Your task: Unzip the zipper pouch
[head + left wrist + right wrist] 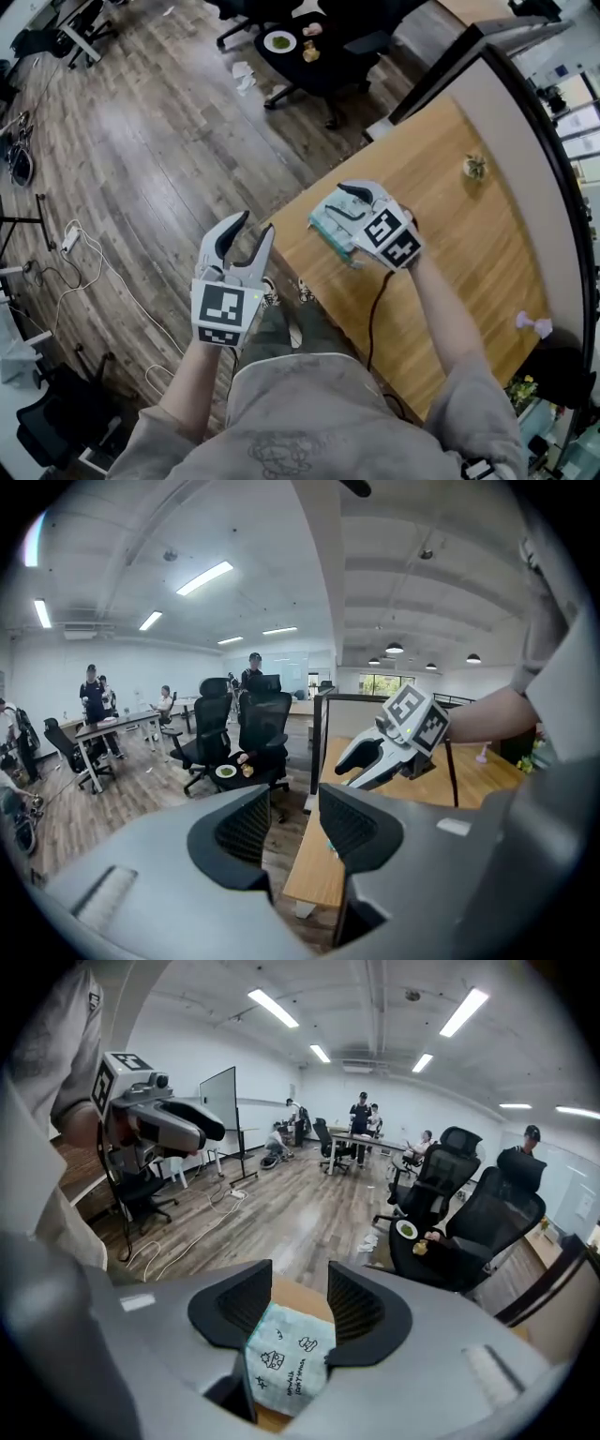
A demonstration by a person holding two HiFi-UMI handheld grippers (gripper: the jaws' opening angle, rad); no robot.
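Note:
A mint-green zipper pouch (328, 232) with small drawings lies at the near corner of the wooden table (459, 244). My right gripper (339, 202) hovers right over it, jaws open, and in the right gripper view the pouch (286, 1363) sits in the gap between the fingers of the gripper (298, 1302). I cannot see the zipper pull. My left gripper (256, 223) is off the table's left edge, above the wooden floor, open with nothing in it. In the left gripper view the left gripper (295, 808) points toward the right gripper (361, 758).
A small potted plant (474, 167) and a pink object (534, 324) stand farther along the table. A partition wall (525, 131) runs along its far side. Black office chairs and a plate (279, 41) sit beyond on the floor, with cables (75, 246) at the left.

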